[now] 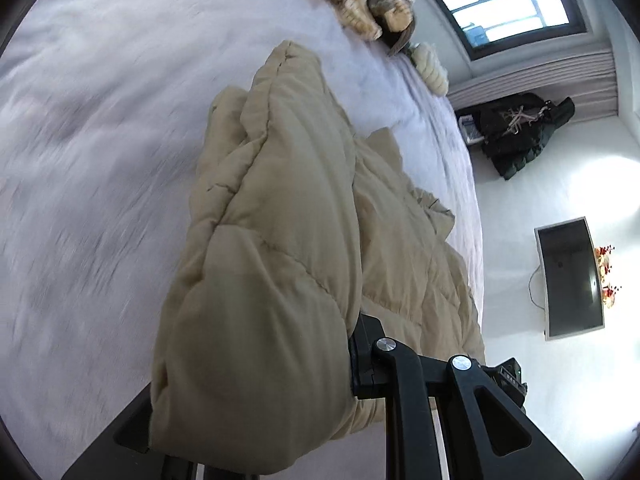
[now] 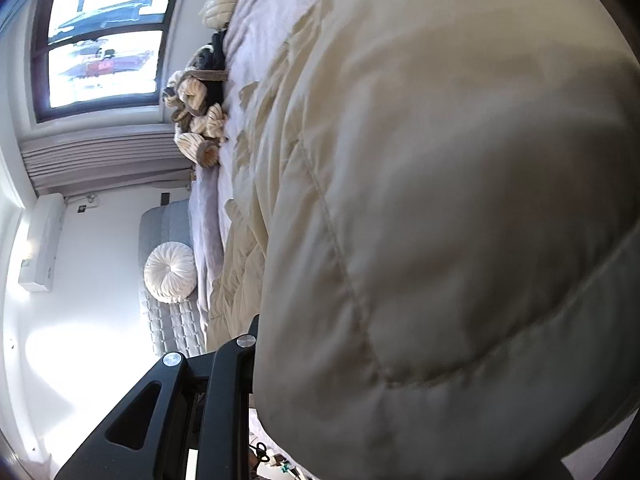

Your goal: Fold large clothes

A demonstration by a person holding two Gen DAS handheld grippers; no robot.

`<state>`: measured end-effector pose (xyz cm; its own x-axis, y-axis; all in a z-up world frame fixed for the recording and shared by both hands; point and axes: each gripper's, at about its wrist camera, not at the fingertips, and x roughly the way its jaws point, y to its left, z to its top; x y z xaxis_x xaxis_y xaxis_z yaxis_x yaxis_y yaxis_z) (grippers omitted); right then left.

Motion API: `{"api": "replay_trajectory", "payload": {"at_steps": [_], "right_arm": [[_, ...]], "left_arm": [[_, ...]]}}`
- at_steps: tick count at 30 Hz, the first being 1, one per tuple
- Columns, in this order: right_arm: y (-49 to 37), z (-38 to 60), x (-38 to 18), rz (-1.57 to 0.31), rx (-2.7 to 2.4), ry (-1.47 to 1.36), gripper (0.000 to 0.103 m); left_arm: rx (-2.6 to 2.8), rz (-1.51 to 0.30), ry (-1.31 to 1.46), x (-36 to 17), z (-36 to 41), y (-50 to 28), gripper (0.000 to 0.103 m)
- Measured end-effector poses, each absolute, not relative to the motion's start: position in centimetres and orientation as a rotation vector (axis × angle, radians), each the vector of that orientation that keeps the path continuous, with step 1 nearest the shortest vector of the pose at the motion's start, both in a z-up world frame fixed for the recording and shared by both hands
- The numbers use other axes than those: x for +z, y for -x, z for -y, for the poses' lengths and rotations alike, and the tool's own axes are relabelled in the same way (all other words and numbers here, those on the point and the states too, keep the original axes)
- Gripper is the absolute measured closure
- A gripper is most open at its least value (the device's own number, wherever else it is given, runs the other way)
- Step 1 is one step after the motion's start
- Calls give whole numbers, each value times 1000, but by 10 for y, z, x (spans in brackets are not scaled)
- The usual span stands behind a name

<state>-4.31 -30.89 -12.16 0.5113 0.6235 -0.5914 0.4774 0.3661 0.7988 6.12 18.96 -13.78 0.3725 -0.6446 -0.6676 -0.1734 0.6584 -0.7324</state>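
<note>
A large beige quilted coat (image 1: 280, 184) lies partly bunched on the pale lilac bed (image 1: 100, 128). My left gripper (image 1: 320, 354) is shut on a thick fold of it. The fabric bulges over the jaws and hides the left finger, so only the right finger (image 1: 362, 360) shows. In the right wrist view the same coat (image 2: 440, 200) fills most of the picture, lifted close to the lens. My right gripper (image 2: 312, 340) is shut on another fold. Its left finger (image 2: 250, 340) presses into the padding and the other finger is covered.
Striped plush cushions (image 1: 372, 4) are piled at the bed's far end under a window (image 1: 504, 0). A dark jacket (image 1: 516, 132) hangs by the wall, near a screen (image 1: 570, 280). Beside the bed stands a grey bench (image 2: 168, 280) with a round white cushion (image 2: 170, 272).
</note>
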Motion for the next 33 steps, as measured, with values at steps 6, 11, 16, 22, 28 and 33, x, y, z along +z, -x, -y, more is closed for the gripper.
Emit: {"api": "replay_trajectory", "payload": {"at_steps": [6,11,16,22,28,33], "right_arm": [[102,290,-129,-1164,52,-1272,75],[105,293,-140,-1202,-31,-1284,58],[95,286,-123,-1243,-86,-1239,46],[102,276,-91,-1353,-96,-1098,39],[120,258,-74,-1435,18,-1037,39],[98,210,-65,-1483,154,-922,39]], "left_arm": [[-338,-1297,789,-157,-210,-11,82],[-324,-1370,719,-168,-209,-4,81],[-279,-1420,619,-152,-203,-7,57],[-237,-1420,536,-120,-216,4,56],[-176,-1386,433,-93,-229,4,56],[-140,-1325,423,-75,-242,-2,56]]}}
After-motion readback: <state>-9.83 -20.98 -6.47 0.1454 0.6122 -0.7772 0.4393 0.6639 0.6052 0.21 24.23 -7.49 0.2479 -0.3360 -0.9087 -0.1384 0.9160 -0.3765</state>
